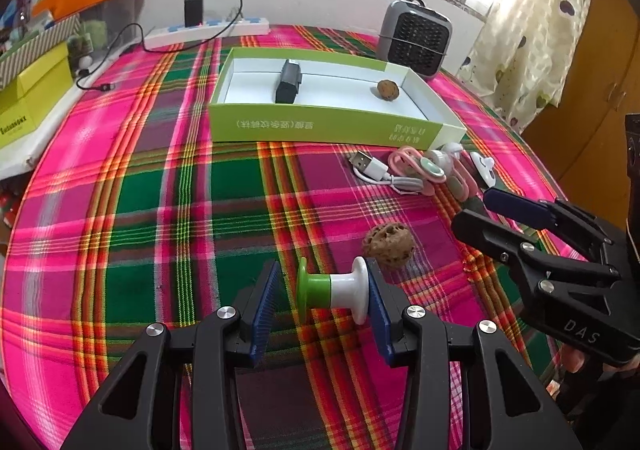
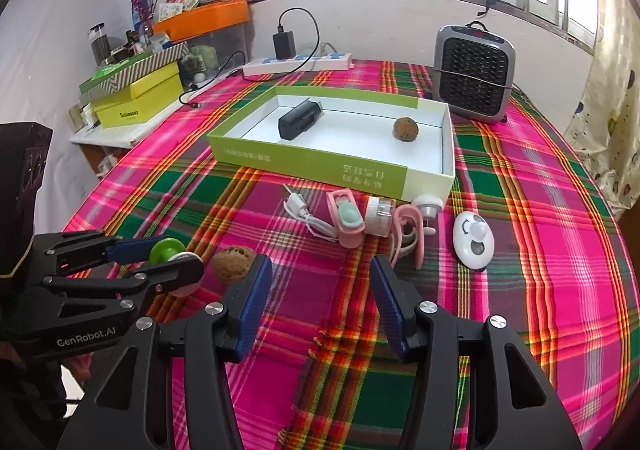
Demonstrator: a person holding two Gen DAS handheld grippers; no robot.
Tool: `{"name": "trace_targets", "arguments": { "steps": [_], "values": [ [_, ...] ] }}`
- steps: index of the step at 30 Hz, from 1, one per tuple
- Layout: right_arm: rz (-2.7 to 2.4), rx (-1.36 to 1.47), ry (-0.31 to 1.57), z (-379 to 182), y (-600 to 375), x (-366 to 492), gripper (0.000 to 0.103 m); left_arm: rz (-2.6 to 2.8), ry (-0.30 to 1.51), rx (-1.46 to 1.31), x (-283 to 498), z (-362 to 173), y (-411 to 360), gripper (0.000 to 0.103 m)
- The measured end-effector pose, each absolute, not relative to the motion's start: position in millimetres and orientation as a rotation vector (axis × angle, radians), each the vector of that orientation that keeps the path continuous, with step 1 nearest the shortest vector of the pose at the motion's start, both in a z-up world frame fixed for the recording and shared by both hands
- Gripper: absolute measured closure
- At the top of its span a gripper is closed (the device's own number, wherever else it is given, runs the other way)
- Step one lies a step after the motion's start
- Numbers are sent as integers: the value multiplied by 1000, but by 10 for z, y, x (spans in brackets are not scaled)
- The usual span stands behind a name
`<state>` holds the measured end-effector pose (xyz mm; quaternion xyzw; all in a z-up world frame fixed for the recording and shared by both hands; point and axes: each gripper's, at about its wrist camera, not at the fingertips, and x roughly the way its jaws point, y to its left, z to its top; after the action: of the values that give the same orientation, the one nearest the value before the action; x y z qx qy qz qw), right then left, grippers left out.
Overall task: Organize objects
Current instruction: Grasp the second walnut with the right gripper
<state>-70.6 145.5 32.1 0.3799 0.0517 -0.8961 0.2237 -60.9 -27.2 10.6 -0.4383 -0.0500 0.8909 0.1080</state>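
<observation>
The plaid surface carries a green box holding a black device and a walnut. Nearer than the box, the left gripper has its fingers spread around a green-white spool; the right gripper is spread, empty. Only the right view shows the white smiley gadget whole.

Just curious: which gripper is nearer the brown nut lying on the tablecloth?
Left. The left gripper, with a green-and-white spool between its fingers, sits right beside the nut; the right gripper hangs open farther off.
</observation>
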Motion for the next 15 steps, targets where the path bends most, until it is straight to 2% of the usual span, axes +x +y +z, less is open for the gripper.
{"name": "trace_targets", "arguments": {
  "steps": [3, 7, 15],
  "values": [
    [-2472, 1048, 142, 324, 1432, -703, 51, 2626, -149, -1290, -615, 111, -305, 64],
    [-2458, 1046, 150, 323, 1380, -693, 51, 2634, -150, -1283, -612, 123, -349, 73],
    [-2415, 1038, 173, 297, 1221, -661, 51, 2681, -136, -1289, -602, 119, -464, 73]
  ]
}}
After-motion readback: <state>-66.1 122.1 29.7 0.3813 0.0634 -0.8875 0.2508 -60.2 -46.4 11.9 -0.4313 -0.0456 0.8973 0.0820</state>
